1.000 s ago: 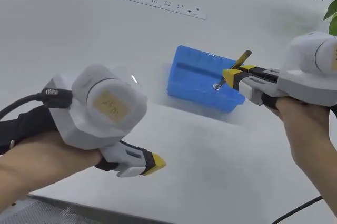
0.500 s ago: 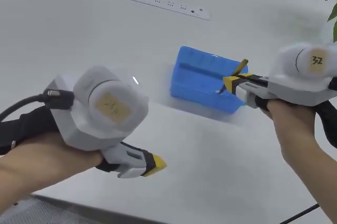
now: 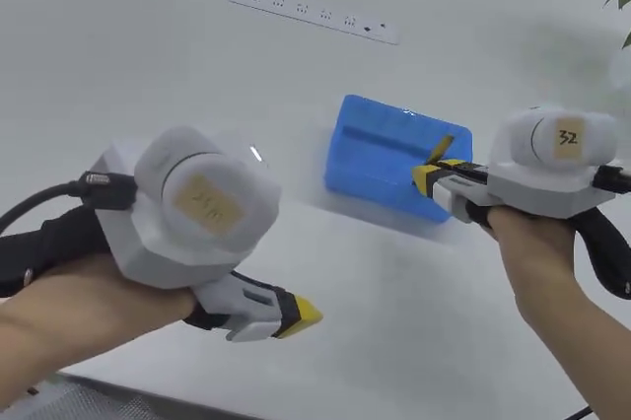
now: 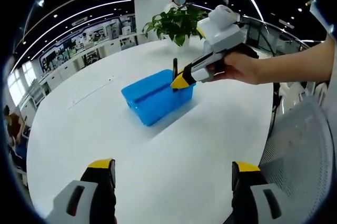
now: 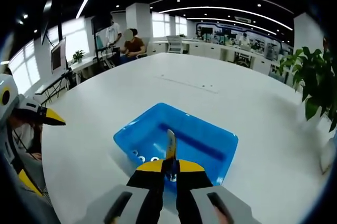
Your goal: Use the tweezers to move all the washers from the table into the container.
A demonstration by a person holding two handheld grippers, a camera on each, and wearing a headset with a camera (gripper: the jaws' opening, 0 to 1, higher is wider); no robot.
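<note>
The right gripper [image 5: 165,167] has its jaws pinched on the tweezers [image 5: 170,145], holding them over the near side of the blue container [image 5: 208,129]. The container sits on the white tabletop [image 3: 414,321], well in from the near edge. A few small pale pieces [image 5: 142,156] lie on the container's floor, too small to tell if they are washers. The left gripper [image 4: 172,167] hangs over bare tabletop by the near edge, jaws spread wide. A power strip [image 3: 315,16] lies toward the far edge.
</note>
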